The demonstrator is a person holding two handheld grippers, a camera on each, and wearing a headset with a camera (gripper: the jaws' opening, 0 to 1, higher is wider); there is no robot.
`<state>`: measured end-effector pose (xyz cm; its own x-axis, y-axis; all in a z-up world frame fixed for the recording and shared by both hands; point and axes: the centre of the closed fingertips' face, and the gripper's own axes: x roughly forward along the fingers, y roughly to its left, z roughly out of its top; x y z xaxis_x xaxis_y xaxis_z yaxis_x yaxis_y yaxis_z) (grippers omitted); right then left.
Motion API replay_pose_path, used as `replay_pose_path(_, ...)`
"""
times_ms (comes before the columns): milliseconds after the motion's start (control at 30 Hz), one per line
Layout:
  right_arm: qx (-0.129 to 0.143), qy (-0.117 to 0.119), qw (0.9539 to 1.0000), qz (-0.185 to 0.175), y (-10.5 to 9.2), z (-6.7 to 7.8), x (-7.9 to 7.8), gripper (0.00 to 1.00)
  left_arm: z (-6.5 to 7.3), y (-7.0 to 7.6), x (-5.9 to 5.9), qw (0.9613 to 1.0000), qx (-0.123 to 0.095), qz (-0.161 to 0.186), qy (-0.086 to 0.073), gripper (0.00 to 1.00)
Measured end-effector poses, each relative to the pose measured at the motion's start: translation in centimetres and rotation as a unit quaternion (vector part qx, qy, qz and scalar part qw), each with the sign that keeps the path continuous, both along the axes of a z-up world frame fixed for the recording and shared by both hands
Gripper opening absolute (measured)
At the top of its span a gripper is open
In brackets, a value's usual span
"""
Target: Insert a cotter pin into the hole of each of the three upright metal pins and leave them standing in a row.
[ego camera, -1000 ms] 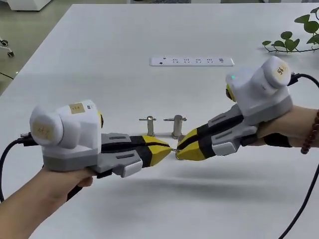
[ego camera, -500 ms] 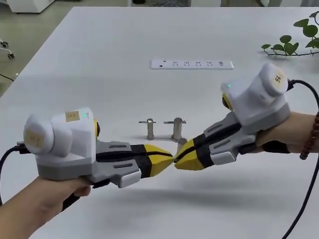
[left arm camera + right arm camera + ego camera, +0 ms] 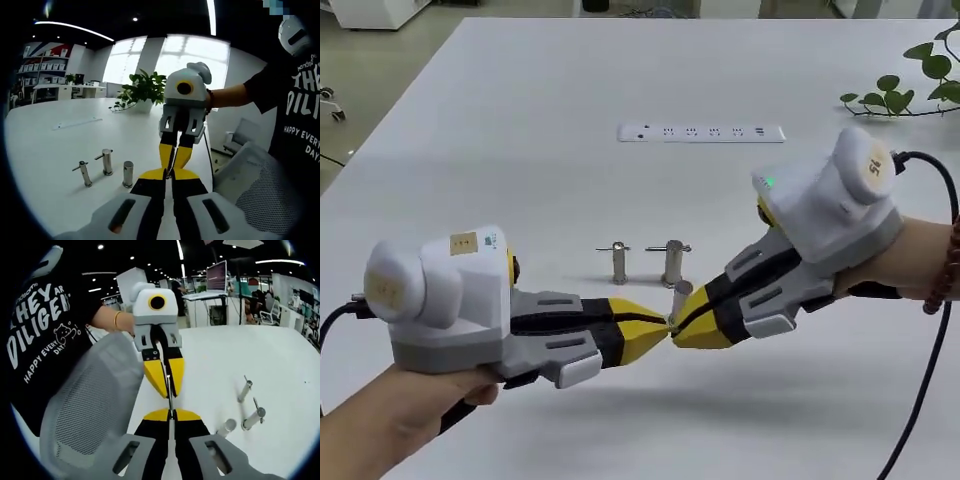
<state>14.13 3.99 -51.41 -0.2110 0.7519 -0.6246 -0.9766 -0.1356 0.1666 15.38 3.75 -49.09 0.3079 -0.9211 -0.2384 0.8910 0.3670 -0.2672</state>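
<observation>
Three upright metal pins stand on the white table. The left pin and middle pin each carry a cotter pin through the top. The third pin is bare and half hidden behind my right gripper. My left gripper meets it tip to tip just in front of that pin. Both are shut, with a thin cotter pin running between their tips. In the left gripper view the bare pin stands left of my left gripper.
A white power strip lies further back on the table. A potted plant trails over the far right edge. A mesh chair back and a person's dark shirt are on the near side.
Both grippers stayed tip to tip and dropped slightly towards the table. The right gripper shifted enough to uncover the top of the bare third pin.
</observation>
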Motion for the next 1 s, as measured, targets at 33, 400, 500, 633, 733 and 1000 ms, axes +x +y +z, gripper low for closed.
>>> replay_pose_path(33, -0.005, -0.006, 1.0, 0.005, 0.0, -0.1, 0.0, 0.0, -0.1, 0.0, 0.0, 1.0, 0.0, 0.001, 0.001, 0.01)
replay_pose_path(400, -0.054, -0.043, 0.9976, -0.005, -1.8, -1.3, 1.4, 0.0, -0.7, 0.3, 0.9, 0.9994, 0.014, 0.031, -0.005, 0.08)
replay_pose_path(500, -0.07, -0.059, 0.9956, -0.018, -2.5, -1.7, 2.3, 0.0, -1.4, 0.5, 1.4, 0.9985, 0.03, 0.043, -0.01, 0.09)
replay_pose_path(633, -0.082, -0.065, 0.994, -0.031, -3.5, -2.1, 3.2, 0.0, -2.0, 0.9, 2.3, 0.9965, 0.04, 0.071, -0.017, 0.13)
replay_pose_path(733, -0.087, -0.067, 0.9933, -0.037, -3.9, -2.3, 3.6, 0.0, -2.6, 1.1, 2.7, 0.9949, 0.053, 0.083, -0.022, 0.14)
replay_pose_path(1000, -0.113, -0.072, 0.9895, -0.055, -4.9, -3.1, 4.7, 0.0, -4.1, 1.2, 3.5, 0.9901, 0.087, 0.104, -0.036, 0.16)
